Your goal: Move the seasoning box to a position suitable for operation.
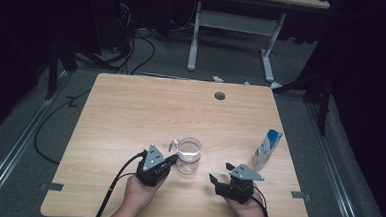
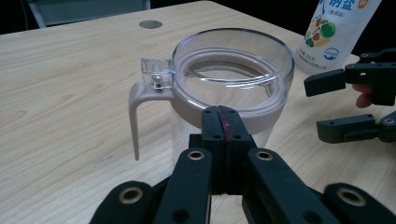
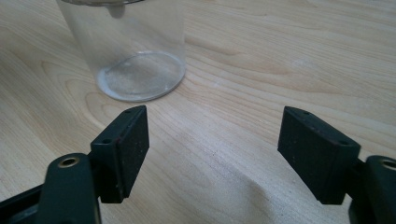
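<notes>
A clear plastic jug (image 1: 187,156) with a grey handle and grey rim band stands upright near the front middle of the wooden table (image 1: 130,115). My left gripper (image 1: 174,158) is shut with nothing between its jaws. Its tips (image 2: 222,112) sit right at the jug's (image 2: 233,70) near wall, just below the rim; I cannot tell whether they touch it. My right gripper (image 1: 219,172) is to the right of the jug, open and empty. In its own view the right gripper (image 3: 212,135) hovers low over bare wood, with the jug's base (image 3: 135,51) ahead on the left.
A blue and white drink carton (image 1: 267,149) stands upright near the table's right edge, beyond the right gripper (image 2: 327,105). A round cable hole (image 1: 219,96) sits at the far middle of the table. Another desk's legs and cables lie on the floor behind.
</notes>
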The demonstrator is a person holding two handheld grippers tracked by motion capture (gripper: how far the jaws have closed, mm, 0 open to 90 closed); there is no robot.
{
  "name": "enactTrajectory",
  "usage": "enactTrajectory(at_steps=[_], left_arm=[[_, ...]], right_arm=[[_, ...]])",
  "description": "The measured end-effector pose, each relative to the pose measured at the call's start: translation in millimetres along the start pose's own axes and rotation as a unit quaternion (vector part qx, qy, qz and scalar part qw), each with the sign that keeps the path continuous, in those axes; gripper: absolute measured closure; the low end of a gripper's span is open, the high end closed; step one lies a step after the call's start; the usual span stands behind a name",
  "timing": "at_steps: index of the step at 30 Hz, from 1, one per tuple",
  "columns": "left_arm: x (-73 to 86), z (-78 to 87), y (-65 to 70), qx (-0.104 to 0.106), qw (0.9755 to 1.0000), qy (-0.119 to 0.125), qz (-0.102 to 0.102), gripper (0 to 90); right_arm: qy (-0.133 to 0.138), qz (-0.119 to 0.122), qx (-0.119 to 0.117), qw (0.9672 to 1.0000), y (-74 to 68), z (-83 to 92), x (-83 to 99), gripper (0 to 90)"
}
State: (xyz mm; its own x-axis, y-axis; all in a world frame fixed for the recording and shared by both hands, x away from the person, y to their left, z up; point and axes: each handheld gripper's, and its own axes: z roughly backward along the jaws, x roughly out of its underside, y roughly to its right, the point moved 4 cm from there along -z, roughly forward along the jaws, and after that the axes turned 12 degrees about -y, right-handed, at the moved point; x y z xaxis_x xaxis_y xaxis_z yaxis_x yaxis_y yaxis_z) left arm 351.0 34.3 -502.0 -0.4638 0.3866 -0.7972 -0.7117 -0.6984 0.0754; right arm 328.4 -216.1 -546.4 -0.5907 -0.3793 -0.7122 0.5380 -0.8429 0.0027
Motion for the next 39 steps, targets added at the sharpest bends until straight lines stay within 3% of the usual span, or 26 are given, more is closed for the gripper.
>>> enactTrajectory(at_steps=[4, 8, 12, 13, 14, 15, 19, 22, 27, 31, 34, 36, 39], left_arm=[[4.4, 4.4, -5.2, -0.010, 0.9999, -0.013, -0.003, 81.9], [7.8, 8.2, -10.9, -0.021, 0.9996, -0.018, -0.005, 66.2], [12.0, 12.7, -24.0, -0.042, 0.9987, -0.029, 0.008, 54.2], [13.0, 14.4, -27.8, -0.045, 0.9984, -0.032, 0.011, 54.2], [13.6, 16.6, -31.6, -0.040, 0.9986, -0.031, 0.015, 51.6], [13.7, 17.6, -33.6, -0.042, 0.9985, -0.031, 0.014, 50.1], [10.8, 19.3, -41.3, -0.037, 0.9989, -0.019, 0.022, 50.8], [7.6, 19.4, -43.4, -0.041, 0.9989, -0.013, 0.019, 52.5], [-8.8, 13.3, -47.9, -0.030, 0.9993, -0.012, 0.019, 53.6], [-20.6, 12.3, -49.6, -0.036, 0.9990, 0.011, 0.024, 57.4], [-26.5, 11.3, -50.6, -0.034, 0.9991, 0.014, 0.023, 62.2], [-34.1, 8.0, -50.1, -0.022, 0.9992, 0.018, 0.030, 65.1], [-39.7, 3.5, -47.8, -0.023, 0.9994, 0.012, 0.025, 70.5]], right_arm=[[0.003, 0.004, 0.003, 1.0000, -0.6, 0.0, -1.3, 23.4], [0.004, 0.010, 0.006, 0.9999, -1.9, 1.1, -1.9, 24.2], [0.012, 0.011, 0.009, 0.9998, -2.4, 3.5, -3.2, 27.4], [0.012, 0.010, 0.007, 0.9999, -2.3, 4.1, -4.2, 28.6], [0.012, 0.012, -0.012, 0.9998, -2.9, 4.4, -6.7, 30.4], [0.012, 0.013, -0.011, 0.9998, -3.7, 4.4, -8.0, 30.7], [0.013, 0.022, -0.008, 0.9996, -9.0, 0.1, -16.7, 27.7], [0.017, 0.024, -0.006, 0.9996, -9.4, -0.5, -21.8, 32.9], [0.028, 0.024, 0.008, 0.9993, -7.2, -2.0, -37.6, 41.4], [0.042, 0.014, 0.018, 0.9989, -4.0, -3.0, -51.5, 45.8], [0.056, 0.007, 0.022, 0.9982, 0.9, -3.2, -64.0, 47.6], [0.060, -0.001, 0.014, 0.9981, 3.9, -3.2, -67.9, 48.6], [0.066, -0.007, 0.006, 0.9978, 5.7, -3.8, -66.7, 52.5]])
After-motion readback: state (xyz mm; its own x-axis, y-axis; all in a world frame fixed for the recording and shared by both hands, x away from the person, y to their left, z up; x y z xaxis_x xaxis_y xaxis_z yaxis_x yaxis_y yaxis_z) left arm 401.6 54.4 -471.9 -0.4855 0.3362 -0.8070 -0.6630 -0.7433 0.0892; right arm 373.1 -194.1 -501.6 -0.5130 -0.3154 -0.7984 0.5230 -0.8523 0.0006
